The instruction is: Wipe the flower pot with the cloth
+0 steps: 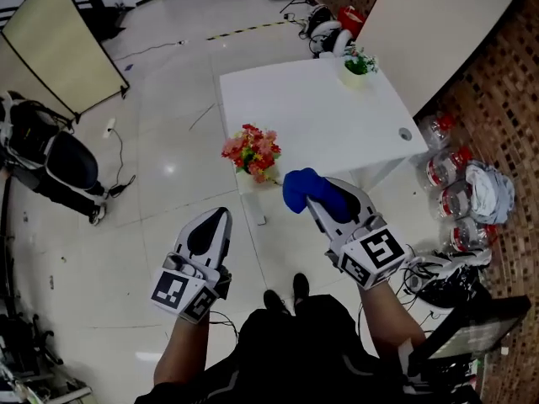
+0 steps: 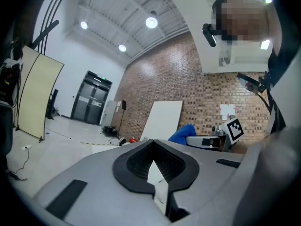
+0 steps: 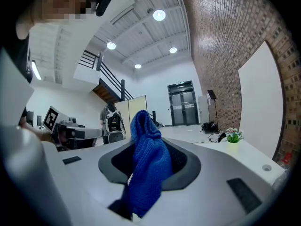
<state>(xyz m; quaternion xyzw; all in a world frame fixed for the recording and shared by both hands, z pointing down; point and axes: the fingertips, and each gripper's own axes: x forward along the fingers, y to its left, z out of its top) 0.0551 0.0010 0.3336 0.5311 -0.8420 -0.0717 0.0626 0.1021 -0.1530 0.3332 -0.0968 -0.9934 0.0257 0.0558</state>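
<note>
A flower pot point(image 1: 254, 180) with red and orange flowers point(image 1: 251, 151) stands at the near left corner of the white table point(image 1: 320, 120). My right gripper point(image 1: 313, 195) is shut on a blue knitted cloth point(image 1: 305, 188), held in the air just right of the flowers and apart from them. In the right gripper view the cloth point(image 3: 147, 163) hangs bunched from the shut jaws point(image 3: 141, 175). My left gripper point(image 1: 219, 216) floats lower left of the pot, shut with nothing in it; the left gripper view point(image 2: 153, 167) shows its pads closed together. A second small pot with a green plant point(image 1: 358, 66) sits at the table's far right.
A tall folding screen point(image 1: 57, 47) and a chair with a dark backpack point(image 1: 46, 154) stand at the left. Several plastic bottles point(image 1: 455, 188) lie by the brick wall point(image 1: 505, 116) on the right. A white board point(image 1: 438, 23) leans on that wall. Cables lie on the floor.
</note>
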